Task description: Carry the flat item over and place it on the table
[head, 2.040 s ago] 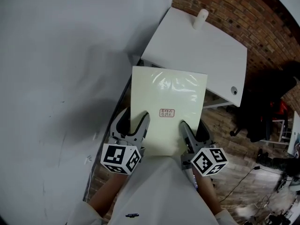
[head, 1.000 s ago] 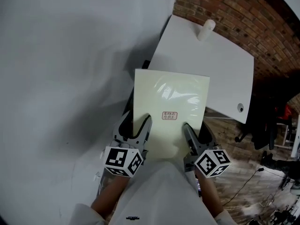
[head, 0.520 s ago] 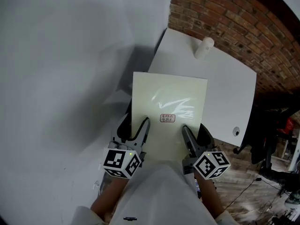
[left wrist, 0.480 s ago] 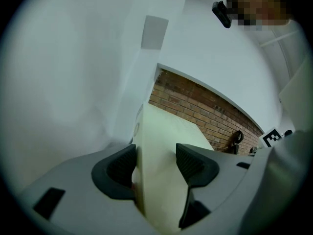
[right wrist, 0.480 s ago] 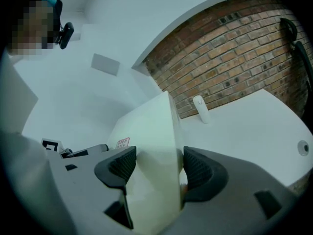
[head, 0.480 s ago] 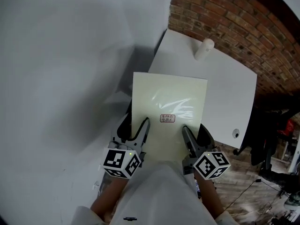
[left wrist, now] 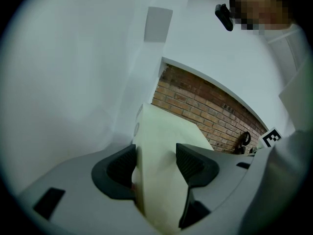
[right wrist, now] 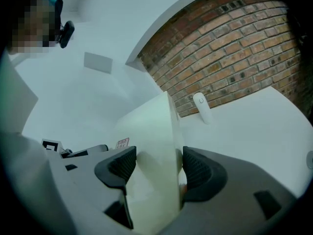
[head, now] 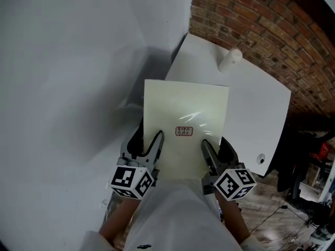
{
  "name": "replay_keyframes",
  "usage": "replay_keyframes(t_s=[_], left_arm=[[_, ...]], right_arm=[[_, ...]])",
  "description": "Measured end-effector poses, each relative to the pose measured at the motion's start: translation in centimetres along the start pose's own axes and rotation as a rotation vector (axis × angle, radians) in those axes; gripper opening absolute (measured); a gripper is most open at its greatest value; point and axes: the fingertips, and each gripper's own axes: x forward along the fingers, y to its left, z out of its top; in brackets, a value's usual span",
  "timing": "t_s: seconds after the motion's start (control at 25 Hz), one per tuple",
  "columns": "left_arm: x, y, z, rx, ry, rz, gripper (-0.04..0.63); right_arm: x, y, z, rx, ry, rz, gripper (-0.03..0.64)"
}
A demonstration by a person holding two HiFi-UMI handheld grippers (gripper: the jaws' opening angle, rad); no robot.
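Two grippers held one pale yellow board (head: pixel 186 114) by its near edge, level and in front of the person. Seen from the head, the left gripper (head: pixel 145 143) had the near left corner and the right gripper (head: pixel 216 151) the near right corner, each with one finger on top of the board and the other below it. The left gripper view showed the left gripper (left wrist: pixel 156 163) with its dark pads pressed against both faces of the board (left wrist: pixel 166 131), and the right gripper view showed the right gripper (right wrist: pixel 154 165) clamped on the board (right wrist: pixel 151 126) the same way. A small label (head: pixel 183 132) sat on the top face between the two grippers, and the surface carried a film-like shine. The board's far edge overlapped the left edge of the white table (head: pixel 251 103) from the head view; whether it touched could not be told. A white stick (head: pixel 229 60) lay near the tabletop's far edge, close to the brick wall (head: pixel 261 20), and a round hole (head: pixel 260 159) marked the near right corner
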Motion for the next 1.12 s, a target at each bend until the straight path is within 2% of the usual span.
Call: replay_keyframes(t_s=[0.48, 1.12], left_arm=[[2.4, 0.8, -0.6, -0.029, 0.013, -0.004, 0.267], [7.6, 4.7, -4.5, -0.081, 0.046, 0.030, 0.267]], right_arm=[[1.9, -1.4, 0.4, -0.008, 0.021, -0.013, 0.301], [7.8, -5.0, -1.5, -0.040, 0.091, -0.044, 0.301]])
